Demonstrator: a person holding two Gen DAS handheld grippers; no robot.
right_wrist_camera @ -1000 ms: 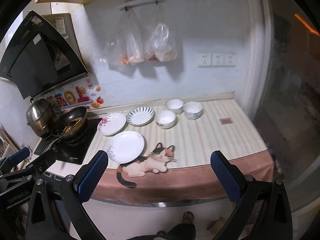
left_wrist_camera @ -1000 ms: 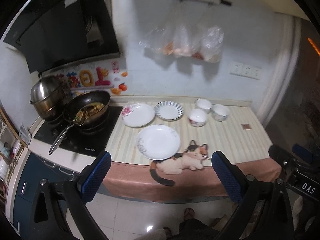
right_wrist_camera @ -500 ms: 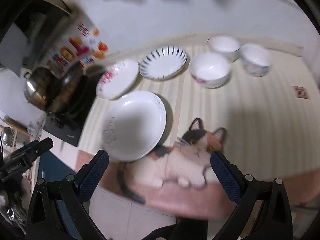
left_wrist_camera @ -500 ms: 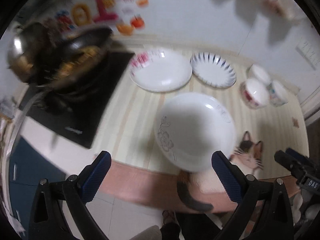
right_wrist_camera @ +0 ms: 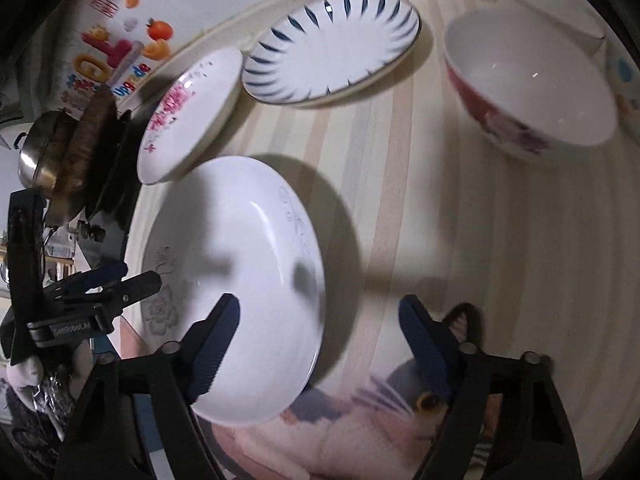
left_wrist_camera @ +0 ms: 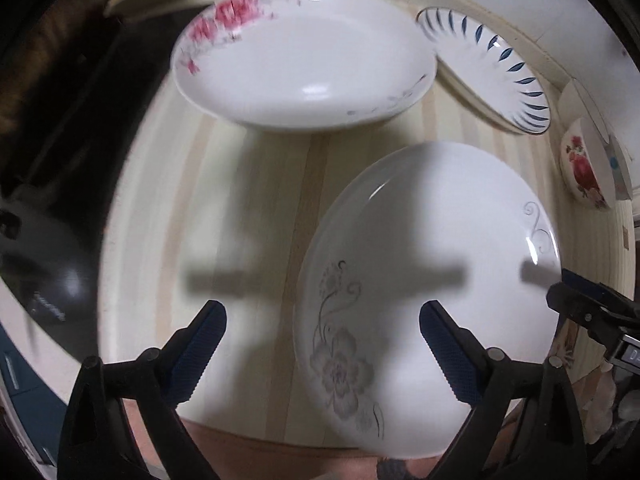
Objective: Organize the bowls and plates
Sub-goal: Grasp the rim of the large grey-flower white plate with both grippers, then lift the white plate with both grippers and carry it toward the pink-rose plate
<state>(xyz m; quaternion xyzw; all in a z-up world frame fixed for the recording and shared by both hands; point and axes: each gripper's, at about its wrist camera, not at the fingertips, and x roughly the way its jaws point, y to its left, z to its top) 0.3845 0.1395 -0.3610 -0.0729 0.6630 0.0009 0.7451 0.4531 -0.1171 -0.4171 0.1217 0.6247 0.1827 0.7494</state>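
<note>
1. Plate with grey flower print [left_wrist_camera: 432, 280]: lower right of your left-wrist view, lying on the striped countertop [left_wrist_camera: 248, 208].
2. Pink-blossom plate [left_wrist_camera: 304, 64]: upper centre; blue-leaf plate [left_wrist_camera: 492, 64] at its right.
3. Red-flowered bowl [right_wrist_camera: 528, 84]: upper right of your right-wrist view.
4. Left gripper [left_wrist_camera: 322, 348]: your jaws wide, just been closing, straddling the grey plate's left rim without touching.
5. Right gripper [right_wrist_camera: 320, 340]: likewise at its right rim.
</note>
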